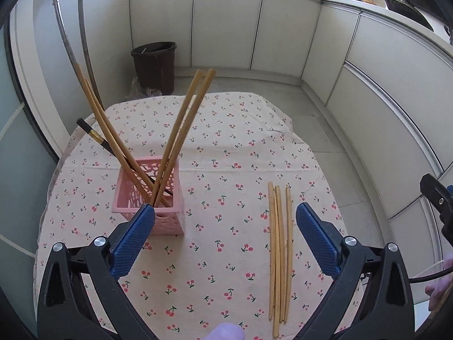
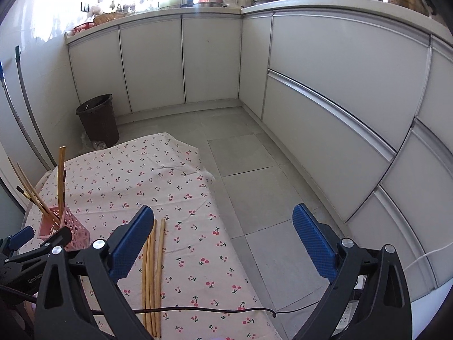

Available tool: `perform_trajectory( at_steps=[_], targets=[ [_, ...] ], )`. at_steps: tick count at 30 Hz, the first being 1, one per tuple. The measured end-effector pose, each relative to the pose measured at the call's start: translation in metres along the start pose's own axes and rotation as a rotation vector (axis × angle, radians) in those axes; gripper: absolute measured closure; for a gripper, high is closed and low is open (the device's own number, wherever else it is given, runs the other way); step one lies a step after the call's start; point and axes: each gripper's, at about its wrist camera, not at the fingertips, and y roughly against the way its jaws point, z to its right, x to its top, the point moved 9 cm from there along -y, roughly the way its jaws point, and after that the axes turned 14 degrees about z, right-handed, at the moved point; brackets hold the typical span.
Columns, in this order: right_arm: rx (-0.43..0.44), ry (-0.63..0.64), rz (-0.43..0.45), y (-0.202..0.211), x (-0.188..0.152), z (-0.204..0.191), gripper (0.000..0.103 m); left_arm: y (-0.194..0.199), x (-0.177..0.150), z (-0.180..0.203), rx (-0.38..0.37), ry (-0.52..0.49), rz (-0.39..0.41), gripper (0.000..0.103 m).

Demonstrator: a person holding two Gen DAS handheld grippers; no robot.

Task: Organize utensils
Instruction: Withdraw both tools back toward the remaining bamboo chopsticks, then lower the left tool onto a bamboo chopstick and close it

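Note:
A pink lattice holder [image 1: 150,198] stands on the cherry-print tablecloth [image 1: 226,147] and holds several wooden chopsticks [image 1: 181,136] and one dark chopstick [image 1: 93,134], all leaning outward. Several loose wooden chopsticks [image 1: 279,252] lie side by side on the cloth to its right. My left gripper [image 1: 225,212] is open and empty, hovering between the holder and the loose chopsticks. My right gripper [image 2: 223,218] is open and empty, over the table's right edge; the loose chopsticks [image 2: 154,269] lie beside its left finger, and the holder [image 2: 66,226] is at far left.
A dark waste bin [image 1: 155,66] stands on the floor beyond the table. White cabinets [image 2: 325,85] run along the back and right. Two hoses [image 1: 82,28] hang on the left wall. A black cable [image 2: 198,308] crosses the cloth near the front.

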Motion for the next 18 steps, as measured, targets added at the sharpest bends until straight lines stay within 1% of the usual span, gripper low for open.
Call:
perform_trajectory(
  at_steps=[3,5,10,14,16,18],
  targets=[
    [-0.005,-0.034,-0.043,-0.005,-0.007,0.01,0.007,-0.014,-0.017,0.011,-0.036,-0.007,-0.083,0.007],
    [-0.007,-0.065,-0.073,-0.009,-0.011,0.016,0.007,-0.026,-0.034,0.02,-0.062,-0.018,-0.154,0.007],
    [0.004,-0.134,-0.145,-0.019,-0.021,0.027,0.007,-0.053,-0.072,0.036,-0.084,-0.037,-0.288,0.007],
    [0.012,-0.185,-0.174,-0.024,-0.023,0.035,0.007,-0.075,-0.086,0.05,-0.106,-0.057,-0.354,0.007],
    [0.024,-0.205,-0.194,-0.027,-0.025,0.036,0.007,-0.085,-0.087,0.057,-0.12,-0.071,-0.377,0.007],
    [0.034,-0.224,-0.208,-0.029,-0.025,0.037,0.007,-0.097,-0.082,0.062,-0.119,-0.06,-0.395,0.008]
  ],
)
